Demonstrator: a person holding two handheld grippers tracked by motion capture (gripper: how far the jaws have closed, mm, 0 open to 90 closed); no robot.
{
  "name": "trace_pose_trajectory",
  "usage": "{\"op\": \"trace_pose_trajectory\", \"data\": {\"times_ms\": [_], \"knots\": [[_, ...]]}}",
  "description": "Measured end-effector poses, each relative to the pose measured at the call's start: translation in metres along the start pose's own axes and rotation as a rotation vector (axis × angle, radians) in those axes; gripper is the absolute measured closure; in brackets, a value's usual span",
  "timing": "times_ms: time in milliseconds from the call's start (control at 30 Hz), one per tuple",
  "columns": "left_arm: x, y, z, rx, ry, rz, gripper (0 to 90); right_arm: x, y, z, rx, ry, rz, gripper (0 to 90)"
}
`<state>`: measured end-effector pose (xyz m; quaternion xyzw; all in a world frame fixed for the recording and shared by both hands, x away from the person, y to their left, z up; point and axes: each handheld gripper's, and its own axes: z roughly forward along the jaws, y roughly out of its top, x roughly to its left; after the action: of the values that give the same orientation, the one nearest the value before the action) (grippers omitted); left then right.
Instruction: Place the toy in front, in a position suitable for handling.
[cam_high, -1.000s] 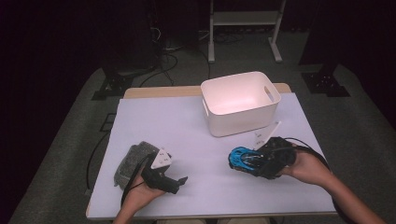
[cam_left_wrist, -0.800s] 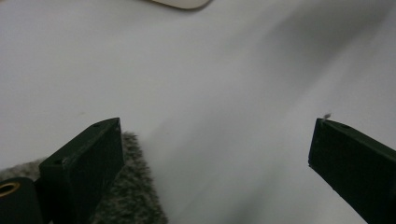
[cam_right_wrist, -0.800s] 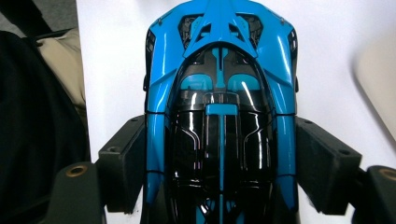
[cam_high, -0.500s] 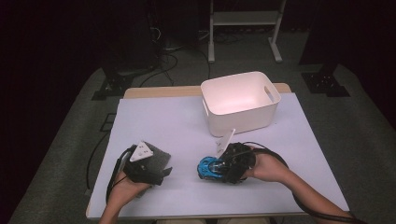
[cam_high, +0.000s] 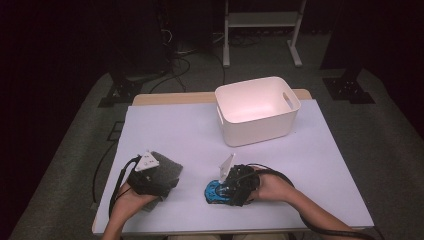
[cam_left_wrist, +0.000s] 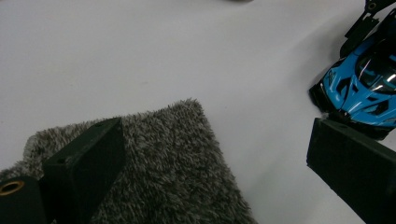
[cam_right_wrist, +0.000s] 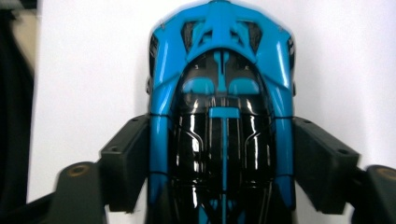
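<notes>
A: Item: blue toy car (cam_right_wrist: 222, 107), low on the surface (cam_high: 190, 130), nose pointing away, clamped lengthwise by the right hand-held gripper (cam_high: 231, 186).

B: Left hand-held gripper (cam_left_wrist: 215, 172): open over the grey cloth (cam_left_wrist: 173, 172), car to its right.

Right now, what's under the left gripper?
A grey fuzzy cloth lies flat on the white table beneath the open left gripper. Whatever the cloth covers is hidden.

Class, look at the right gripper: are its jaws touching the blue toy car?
Touching. In the right gripper view, both jaws of the right gripper press against the sides of the car, no gap visible.
</notes>
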<state>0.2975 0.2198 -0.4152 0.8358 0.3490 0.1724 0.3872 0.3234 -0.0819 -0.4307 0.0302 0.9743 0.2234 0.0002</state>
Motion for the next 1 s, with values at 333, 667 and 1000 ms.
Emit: {"op": "trace_pose_trajectory", "data": {"times_ms": [333,667,1000], "knots": [[-0.001,-0.003,0.008,0.038,-0.043,0.033,12.6,0.001,-0.015,-0.016,-0.080,-0.021,0.037,17.4],[0.006,0.004,0.017,0.087,-0.084,0.057,27.1,0.008,-0.070,-0.047,-0.240,-0.076,0.164,16.7],[0.024,0.004,0.031,0.189,-0.074,0.049,27.4,0.006,-0.084,-0.033,-0.267,-0.034,0.185,15.9]]}}
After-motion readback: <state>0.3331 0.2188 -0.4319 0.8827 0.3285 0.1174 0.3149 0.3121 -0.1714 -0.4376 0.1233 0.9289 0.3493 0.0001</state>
